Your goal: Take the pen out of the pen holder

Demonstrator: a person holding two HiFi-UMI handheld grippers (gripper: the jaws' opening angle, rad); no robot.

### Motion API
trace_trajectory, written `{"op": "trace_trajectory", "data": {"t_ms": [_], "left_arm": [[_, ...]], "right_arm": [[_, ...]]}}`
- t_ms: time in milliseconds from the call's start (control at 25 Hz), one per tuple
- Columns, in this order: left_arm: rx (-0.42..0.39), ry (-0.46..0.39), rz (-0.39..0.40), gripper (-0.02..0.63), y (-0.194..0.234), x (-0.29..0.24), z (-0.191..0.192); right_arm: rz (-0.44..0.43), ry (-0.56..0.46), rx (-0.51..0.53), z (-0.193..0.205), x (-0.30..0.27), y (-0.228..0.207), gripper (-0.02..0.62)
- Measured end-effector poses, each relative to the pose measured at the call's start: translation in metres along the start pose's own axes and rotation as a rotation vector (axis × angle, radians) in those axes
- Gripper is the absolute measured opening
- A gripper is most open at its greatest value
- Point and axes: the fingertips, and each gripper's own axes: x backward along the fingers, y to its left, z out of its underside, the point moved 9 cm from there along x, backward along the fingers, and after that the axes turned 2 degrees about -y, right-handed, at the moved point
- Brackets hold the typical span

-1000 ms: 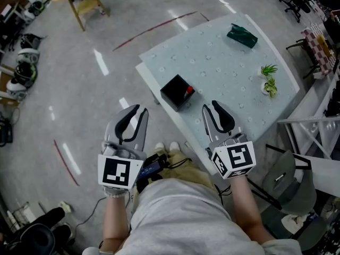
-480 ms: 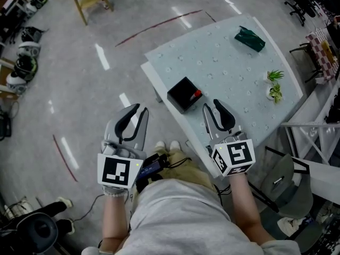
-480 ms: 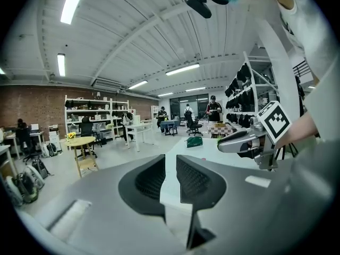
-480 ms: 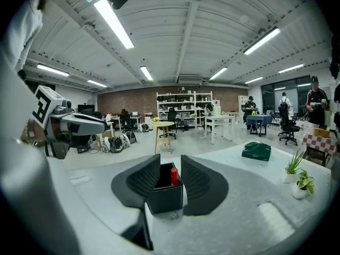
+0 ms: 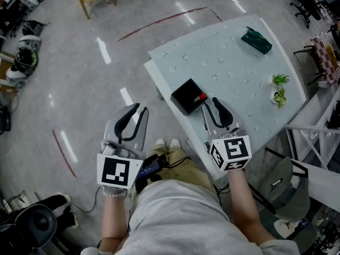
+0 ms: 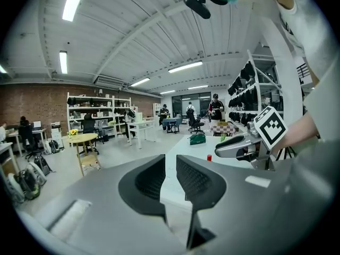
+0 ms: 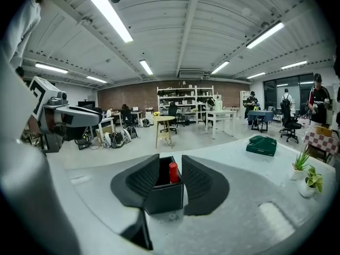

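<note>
Right hand-held gripper point(image 5: 210, 104) nearer mostly-hidden pen point(image 5: 202, 96)

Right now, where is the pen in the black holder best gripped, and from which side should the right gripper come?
Grip the pen by its red top, the only part showing above the holder. It stands about upright, so come from the near side, slightly above, as the right gripper points; its jaws are opening, gripping nothing.

No legible text, number or brand found. The cubes on the left gripper point(image 5: 140, 109) and right gripper point(image 5: 209, 103) bear coded squares only.
</note>
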Motion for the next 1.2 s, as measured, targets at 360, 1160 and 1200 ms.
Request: {"op": "trace_trajectory", "data": {"t_ms": [360, 1160, 1200], "left_arm": [[0.008, 0.023, -0.013, 0.064, 0.005, -0.005, 0.004], [0.024, 0.050, -0.041, 0.064, 0.011, -0.003, 0.010], [0.023, 0.051, -0.041, 0.064, 0.011, -0.002, 0.011]], "right_arm": [[-0.011, 0.046, -0.002, 0.013, -0.023, -0.005, 0.126], [-0.023, 0.084, 0.026, 0.022, -0.041, -0.007, 0.067], [-0.022, 0.083, 0.026, 0.022, -0.041, -0.007, 0.067]]}}
